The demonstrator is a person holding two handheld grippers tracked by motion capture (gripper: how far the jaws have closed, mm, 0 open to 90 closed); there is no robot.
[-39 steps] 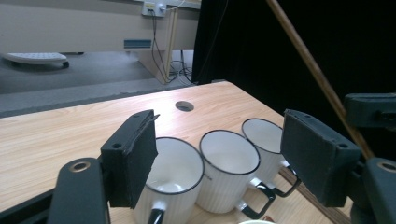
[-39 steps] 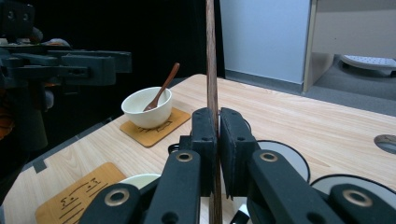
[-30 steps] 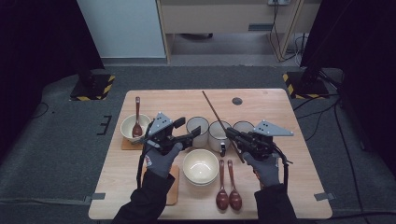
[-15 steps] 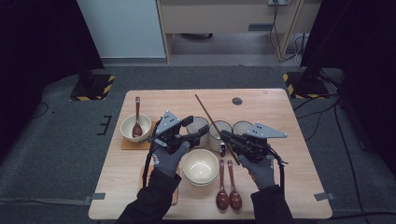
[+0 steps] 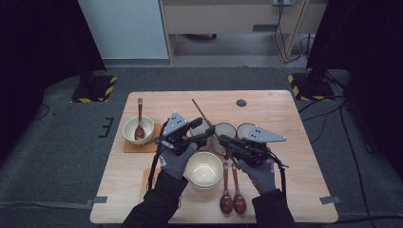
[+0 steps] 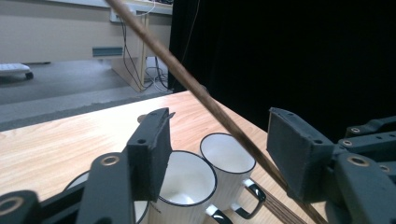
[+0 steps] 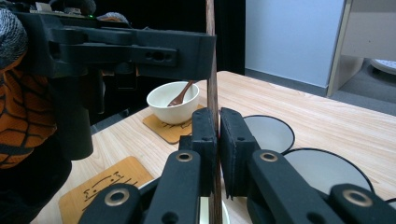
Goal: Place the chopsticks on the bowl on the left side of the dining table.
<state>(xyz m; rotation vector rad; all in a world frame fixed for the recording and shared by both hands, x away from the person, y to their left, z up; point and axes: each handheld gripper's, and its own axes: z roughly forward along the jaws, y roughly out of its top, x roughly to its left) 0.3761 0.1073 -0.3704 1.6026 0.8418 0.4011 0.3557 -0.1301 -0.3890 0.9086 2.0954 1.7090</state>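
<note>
A long thin wooden stick [image 5: 202, 114] slants up and to the left over the mugs. My right gripper [image 5: 224, 140] is shut on its lower part, and in the right gripper view the pads [image 7: 205, 126] pinch the stick [image 7: 211, 56] as it rises straight up. My left gripper [image 5: 205, 133] reaches in from the left with its jaws on either side of the stick. In the left gripper view the stick [image 6: 187, 77] crosses the gap of that gripper [image 6: 219, 119], close to the right-hand pad [image 6: 299, 149]. Those jaws have just been closing and stand apart.
Three white mugs [image 5: 223, 134] stand in a row mid-table under the grippers. A white bowl [image 5: 204, 170] sits at the front, with two brown spoons [image 5: 233, 199] to its right. At the left, a bowl holding a spoon [image 5: 138, 129] rests on a coaster [image 5: 153, 143].
The stick's upper end has swung to the left and it looks shorter from above. The left gripper's jaws have narrowed around it. The right gripper keeps its hold.
</note>
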